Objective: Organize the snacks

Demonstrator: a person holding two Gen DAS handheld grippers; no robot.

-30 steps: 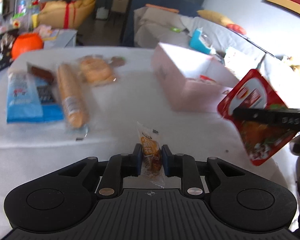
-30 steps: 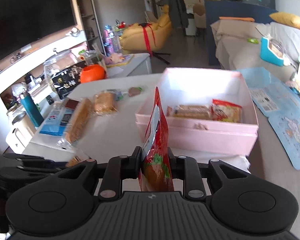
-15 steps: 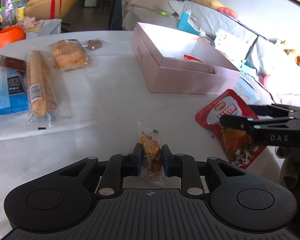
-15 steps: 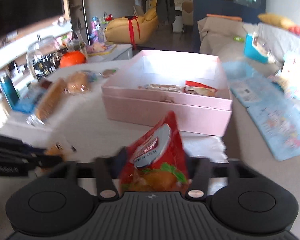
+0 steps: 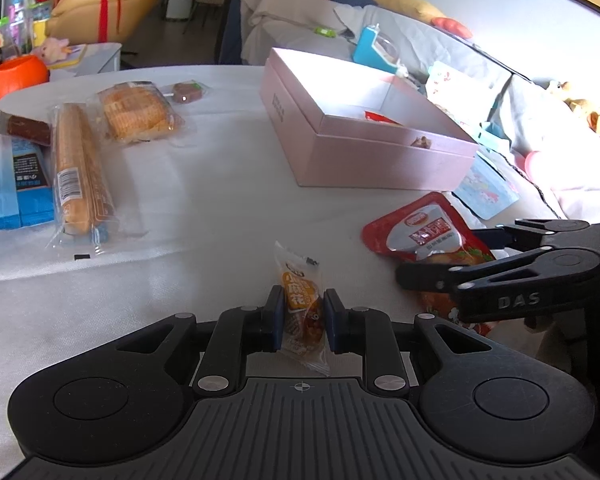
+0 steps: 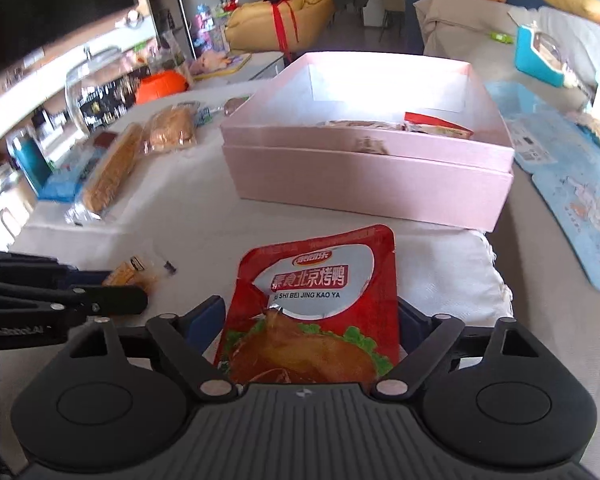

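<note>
The red pouch (image 6: 320, 300) is glossy foil-look plastic with a shiny silver panel. The pink box (image 6: 364, 176) looks like matt cardboard, and the white desk (image 5: 204, 208) cover under it is soft, slightly rough cloth. The claws (image 5: 300, 318) are matt black plastic with small metal pins.

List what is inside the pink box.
Inside the pink box, against its near wall, lie a red-topped snack packet and a brownish wrapped snack beside it. The near wall hides their lower parts and the floor just behind it; the rest looks bare.
</note>
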